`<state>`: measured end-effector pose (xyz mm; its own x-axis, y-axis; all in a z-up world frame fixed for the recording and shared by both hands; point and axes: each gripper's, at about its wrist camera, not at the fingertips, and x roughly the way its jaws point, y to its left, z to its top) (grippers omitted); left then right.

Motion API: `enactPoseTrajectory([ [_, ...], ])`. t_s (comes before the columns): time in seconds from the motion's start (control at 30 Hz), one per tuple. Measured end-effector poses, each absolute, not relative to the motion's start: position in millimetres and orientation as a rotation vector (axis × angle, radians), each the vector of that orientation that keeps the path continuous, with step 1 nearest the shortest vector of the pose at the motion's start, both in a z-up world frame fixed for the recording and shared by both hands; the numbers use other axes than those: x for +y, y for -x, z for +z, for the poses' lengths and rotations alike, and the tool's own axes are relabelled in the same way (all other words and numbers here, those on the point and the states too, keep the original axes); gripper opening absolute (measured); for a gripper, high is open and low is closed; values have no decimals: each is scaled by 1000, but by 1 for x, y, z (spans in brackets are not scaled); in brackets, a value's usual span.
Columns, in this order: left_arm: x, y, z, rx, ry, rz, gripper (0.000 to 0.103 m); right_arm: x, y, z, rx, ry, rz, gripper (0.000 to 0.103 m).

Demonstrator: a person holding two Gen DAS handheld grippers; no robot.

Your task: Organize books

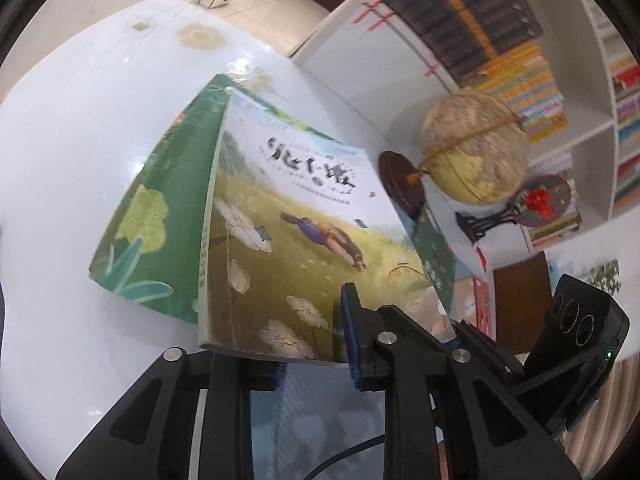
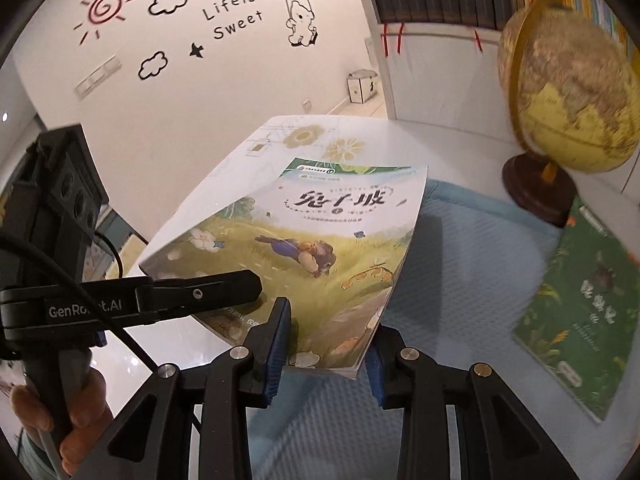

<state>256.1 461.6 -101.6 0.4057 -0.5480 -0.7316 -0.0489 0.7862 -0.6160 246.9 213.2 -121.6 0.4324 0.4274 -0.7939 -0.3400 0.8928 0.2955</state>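
Both grippers, left and right, clamped one meadow-cover book; second green book lay beside one globe.

White glossy worktop with printed flower motifs at its far end. A pale blue quilted mat lies on its right part. On the mat near its far right corner stands a globe on a dark round wooden base. A green-covered book lies flat on the mat toward the worktop's right edge, just beside the base.
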Motion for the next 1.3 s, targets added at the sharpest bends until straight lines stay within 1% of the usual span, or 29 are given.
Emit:
enactPoseTrajectory([
  [0.1,470,-266,-112,1164,636,-316,27,221,-257,-130,1042,-106,475,32],
  [0.2,481,-270,-121,1206,663,-277,29,227,-264,-137,1068,-117,480,32],
  [0.5,510,-258,-132,1256,639,-139,29,236,-265,-157,1132,-100,482,32],
  [0.57,514,-247,-135,1260,638,-127,29,233,-265,-159,1137,-98,480,34],
  [0.6,515,-244,-135,1260,636,-123,29,231,-264,-160,1143,-91,478,39],
  [0.63,515,-237,-135,1259,623,-112,29,230,-264,-162,1157,-89,483,50],
  [0.67,514,-234,-134,1257,606,-102,29,229,-264,-165,1177,-87,503,54],
  [0.7,511,-228,-130,1247,562,-90,29,229,-262,-166,1182,-81,512,55],
  [0.77,496,-214,-117,1220,437,-98,29,220,-253,-169,1182,-54,510,55],
  [0.83,478,-204,-109,1212,386,-152,29,202,-239,-173,1194,-52,512,56],
  [1.0,426,-194,-101,1226,336,-294,29,131,-185,-180,1228,-52,433,56],
  [1.1,367,-195,-97,1215,271,-391,29,82,-153,-183,1249,-38,341,56],
  [1.2,303,-193,-100,1248,250,-517,29,17,-125,-186,1278,-106,232,56],
  [1.3,242,-184,-106,1282,213,-582,29,-47,-106,-180,1252,-189,129,56],
])
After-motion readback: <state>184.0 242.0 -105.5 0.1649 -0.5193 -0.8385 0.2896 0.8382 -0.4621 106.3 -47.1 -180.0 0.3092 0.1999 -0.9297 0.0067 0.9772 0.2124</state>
